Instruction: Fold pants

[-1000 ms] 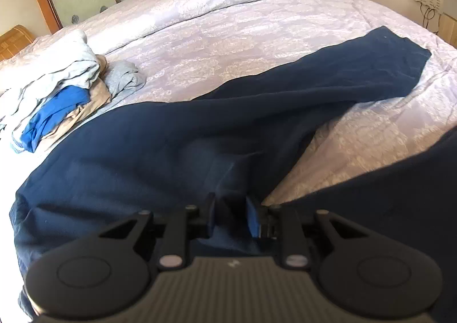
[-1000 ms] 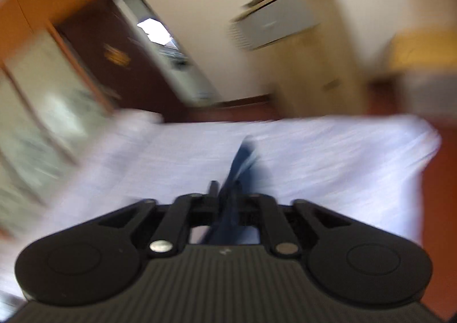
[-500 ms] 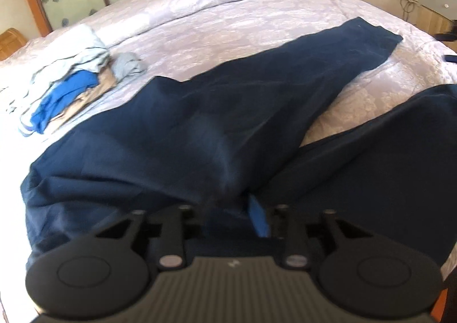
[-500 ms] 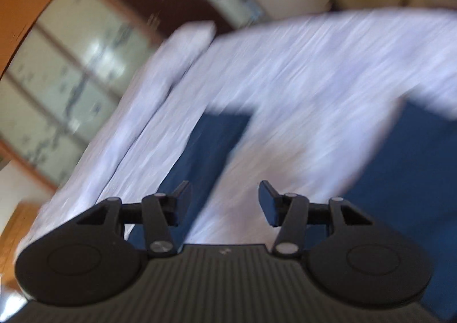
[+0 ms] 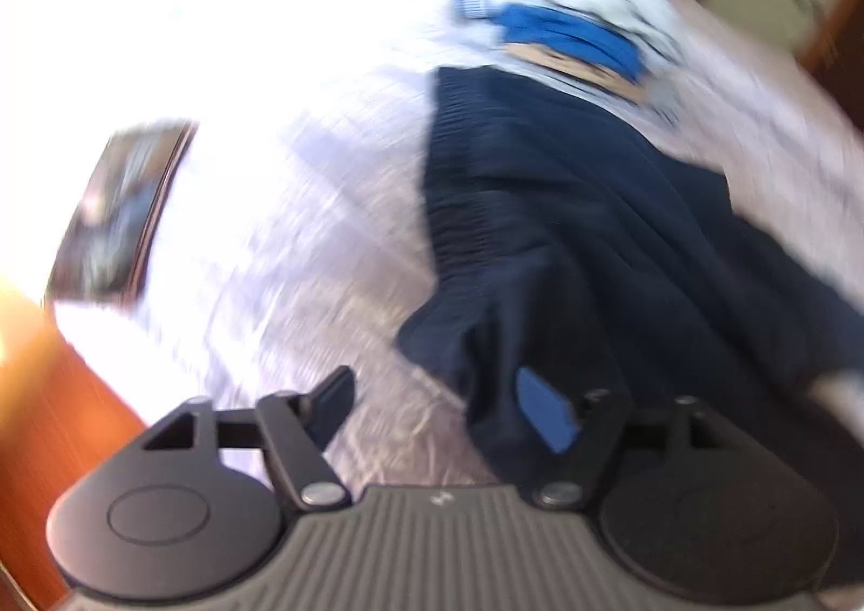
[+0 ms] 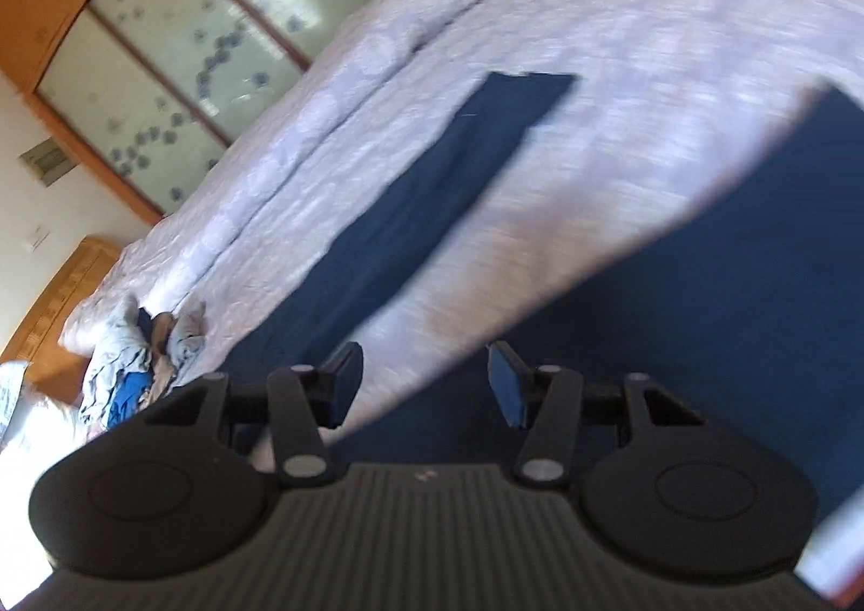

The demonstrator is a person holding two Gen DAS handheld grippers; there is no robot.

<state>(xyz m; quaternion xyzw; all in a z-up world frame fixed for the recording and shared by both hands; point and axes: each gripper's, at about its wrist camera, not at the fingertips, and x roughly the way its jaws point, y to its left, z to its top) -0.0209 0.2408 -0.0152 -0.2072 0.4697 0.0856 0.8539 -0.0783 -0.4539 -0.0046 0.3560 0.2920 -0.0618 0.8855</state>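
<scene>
Pants (image 5: 567, 233) lie spread on the bed (image 5: 302, 211), left tool (image 5: 440, 408) tilted steeply down and opening, right tool (image 6: 424, 384) half open, both empty.

The right gripper (image 6: 424, 387), jaws apart and empty, hangs over navy pants (image 6: 443, 184) spread on a lilac bedspread (image 6: 648, 71), clothes pile (image 6: 135, 368) far left.
</scene>
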